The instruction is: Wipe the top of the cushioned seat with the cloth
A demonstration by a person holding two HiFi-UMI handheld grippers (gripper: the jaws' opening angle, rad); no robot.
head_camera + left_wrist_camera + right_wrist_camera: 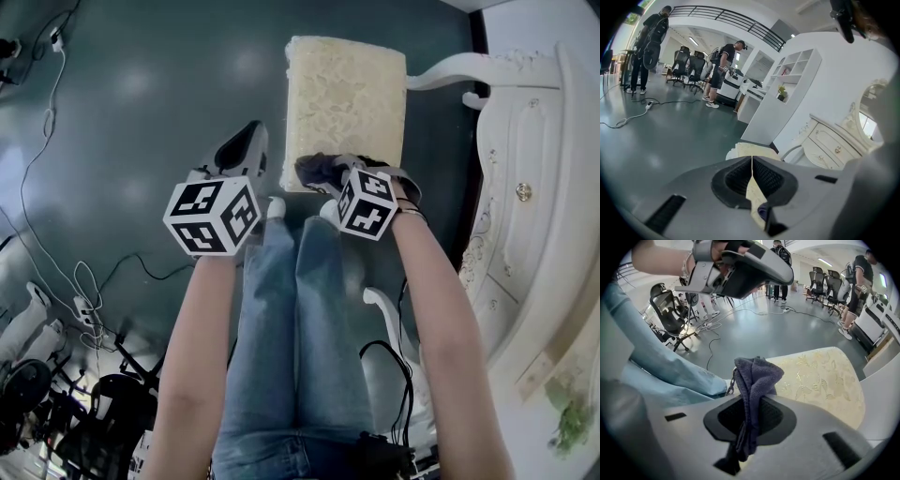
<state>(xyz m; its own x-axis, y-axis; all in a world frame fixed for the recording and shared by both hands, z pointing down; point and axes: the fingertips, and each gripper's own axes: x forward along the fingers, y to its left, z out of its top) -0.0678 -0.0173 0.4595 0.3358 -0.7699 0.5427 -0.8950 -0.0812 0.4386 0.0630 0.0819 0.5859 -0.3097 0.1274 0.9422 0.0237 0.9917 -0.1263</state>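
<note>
The cushioned seat [345, 103] is a cream, gold-patterned pad standing on the dark floor ahead of my knees. My right gripper [323, 171] hovers at its near edge, shut on a dark purple cloth [317, 169]. In the right gripper view the cloth [752, 378] is bunched between the jaws and hangs over the seat [820, 380]. My left gripper [246, 142] is held left of the seat, over the floor, shut with nothing in it. The left gripper view has its jaws [751, 164] pressed together, with the seat [749, 151] beyond them.
A white ornate dresser [525, 216] and a carved white arm [469, 67] stand close on the right. Cables [56, 272] and office chairs [103, 403] are on the floor at left. My jeans-clad legs [291, 328] are below the grippers. People [724, 58] stand far off.
</note>
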